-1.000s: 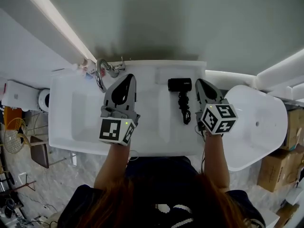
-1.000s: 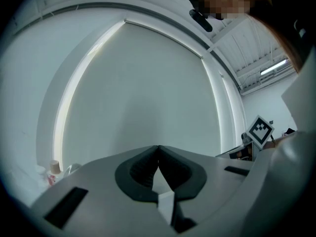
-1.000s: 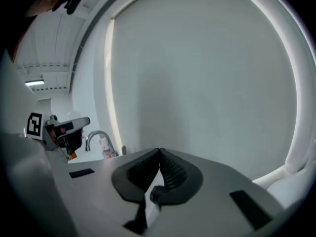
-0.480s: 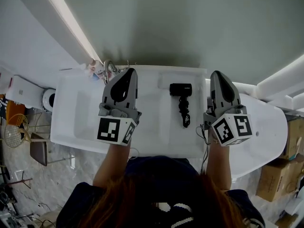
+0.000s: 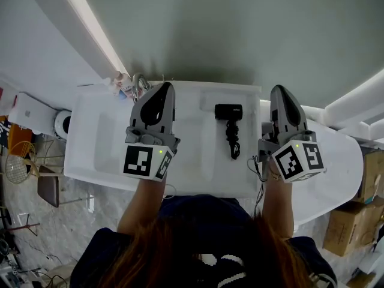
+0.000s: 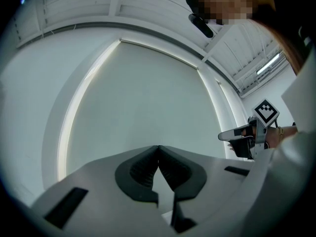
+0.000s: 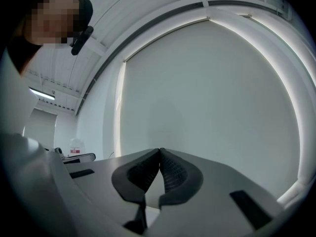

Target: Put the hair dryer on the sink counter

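Two grippers (image 5: 167, 87) (image 5: 280, 90) flank hair dryer (image 5: 228, 111) lying inside sink counter (image 5: 198, 173) edges.

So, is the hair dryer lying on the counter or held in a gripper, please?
Lying on the sink counter: the hair dryer rests flat, clear of the left gripper and right gripper, both shut empty.

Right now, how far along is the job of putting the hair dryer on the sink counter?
Done, it seems: the hair dryer lies on the sink counter, right of the basin, its cord trailing from it. In hand: nothing; the left gripper and the right gripper have their jaws together, empty, clear of the dryer. Left: nothing that I can see.
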`<state>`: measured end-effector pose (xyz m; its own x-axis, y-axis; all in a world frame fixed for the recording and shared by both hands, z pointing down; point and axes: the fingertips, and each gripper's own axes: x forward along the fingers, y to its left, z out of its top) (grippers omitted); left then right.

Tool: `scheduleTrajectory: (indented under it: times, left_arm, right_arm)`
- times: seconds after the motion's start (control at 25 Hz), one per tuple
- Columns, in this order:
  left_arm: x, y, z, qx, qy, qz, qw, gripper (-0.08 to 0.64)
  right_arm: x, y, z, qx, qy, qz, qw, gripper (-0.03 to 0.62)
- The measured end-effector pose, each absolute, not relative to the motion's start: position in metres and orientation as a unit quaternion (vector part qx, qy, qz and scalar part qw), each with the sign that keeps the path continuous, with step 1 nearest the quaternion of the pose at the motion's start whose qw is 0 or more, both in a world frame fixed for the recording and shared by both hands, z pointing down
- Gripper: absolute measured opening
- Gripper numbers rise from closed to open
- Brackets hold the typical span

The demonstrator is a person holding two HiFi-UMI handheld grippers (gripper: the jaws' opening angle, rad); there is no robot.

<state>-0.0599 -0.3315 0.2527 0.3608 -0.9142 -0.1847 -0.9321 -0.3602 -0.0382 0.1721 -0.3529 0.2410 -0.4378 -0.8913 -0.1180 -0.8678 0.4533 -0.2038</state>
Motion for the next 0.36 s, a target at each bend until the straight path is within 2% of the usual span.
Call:
scheduleTrajectory:
  times: [0.36]
  left_arm:
    - [-0.0562,-0.3284,0.2508,-0.819,0.565,0.066,0.071,0.018]
  right_arm:
    - [0.1769,-0.3536,0.2475,-0.533,0.842,-0.044,0.073,0.015]
